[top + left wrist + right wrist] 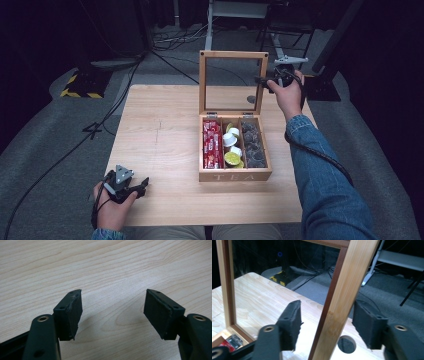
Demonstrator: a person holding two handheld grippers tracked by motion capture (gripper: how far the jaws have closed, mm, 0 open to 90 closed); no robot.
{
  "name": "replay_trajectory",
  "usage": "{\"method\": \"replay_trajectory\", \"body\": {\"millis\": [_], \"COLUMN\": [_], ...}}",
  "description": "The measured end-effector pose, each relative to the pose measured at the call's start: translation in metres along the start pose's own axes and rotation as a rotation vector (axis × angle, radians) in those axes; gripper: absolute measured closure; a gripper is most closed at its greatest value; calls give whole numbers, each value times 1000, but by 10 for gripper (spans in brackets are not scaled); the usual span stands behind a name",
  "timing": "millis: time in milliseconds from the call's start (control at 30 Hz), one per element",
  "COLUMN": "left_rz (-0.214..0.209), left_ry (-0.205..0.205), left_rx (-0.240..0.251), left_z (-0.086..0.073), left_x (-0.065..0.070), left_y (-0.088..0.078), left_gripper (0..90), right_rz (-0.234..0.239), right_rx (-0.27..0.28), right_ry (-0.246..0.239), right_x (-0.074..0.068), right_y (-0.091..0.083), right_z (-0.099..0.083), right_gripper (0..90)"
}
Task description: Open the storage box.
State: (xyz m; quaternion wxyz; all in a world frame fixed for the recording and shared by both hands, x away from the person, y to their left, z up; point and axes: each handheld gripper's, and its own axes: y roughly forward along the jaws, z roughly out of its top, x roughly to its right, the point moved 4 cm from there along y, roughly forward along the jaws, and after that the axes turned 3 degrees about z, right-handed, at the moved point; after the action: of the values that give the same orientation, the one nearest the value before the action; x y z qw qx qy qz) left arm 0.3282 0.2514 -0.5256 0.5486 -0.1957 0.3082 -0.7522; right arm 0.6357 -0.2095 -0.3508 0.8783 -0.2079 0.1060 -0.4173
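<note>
**Operator:** Report the current step and the state of each claw.

**Me:** Step in hand, as I judge it: release of the lid (233, 82) of the tea box (235, 175), which stands upright and fully raised. My right gripper (325, 326) straddles the lid's right-hand frame rail (342, 300). The rail runs up between my two pads (367, 326), and a gap shows on either side of it, so the jaws stand apart and nothing is clamped. In the high view my right gripper (272, 80) sits at that rail's upper part, reached out past the far side of the box.

**Operator:** Pose of the right hand?

**Me:** Forearm extended forward over the table (155, 135), sleeve (320, 165) running alongside the box's right wall, wrist level, jaws pointing across at the lid. Below and left of my jaws a corner of the red packets (233, 341) is visible in the box.

**Operator:** And the left?

**Me:** My left gripper (112, 315) rests low over bare tabletop near the front edge, well apart from the box. Jaws apart, nothing between them.

**Operator:** Next move?

**Me:** Judgement only: back the right gripper straight off the rail without brushing it, since the lid could tip. Then confirm it stands unaided before reaching into the compartments.
</note>
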Motion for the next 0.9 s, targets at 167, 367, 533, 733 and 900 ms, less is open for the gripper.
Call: {"method": "replay_trajectory", "body": {"millis": [167,367,533,733,900], "left_rz": [-6,-12,-13,-3,-12], "left_ry": [-3,-3,3,-2,9], "left_rx": [-1,-6,-22,-50,-51], "left_z": [1,3,5,9,15], "left_x": [-1,-1,-2,-2,-2], "left_y": [2,4,9,17,24], "left_gripper": [314,304,293,276,252], "right_rz": [-20,-28,-12,26,70], "right_rx": [10,26,13,23,15], "right_ry": [11,16,6,2,-1], "right_x": [-4,-7,-13,-26,-42], "right_y": [-3,-13,-28,-45,-61], "right_z": [1,2,1,0,-4], "right_gripper": [284,254,274,291,312]}}
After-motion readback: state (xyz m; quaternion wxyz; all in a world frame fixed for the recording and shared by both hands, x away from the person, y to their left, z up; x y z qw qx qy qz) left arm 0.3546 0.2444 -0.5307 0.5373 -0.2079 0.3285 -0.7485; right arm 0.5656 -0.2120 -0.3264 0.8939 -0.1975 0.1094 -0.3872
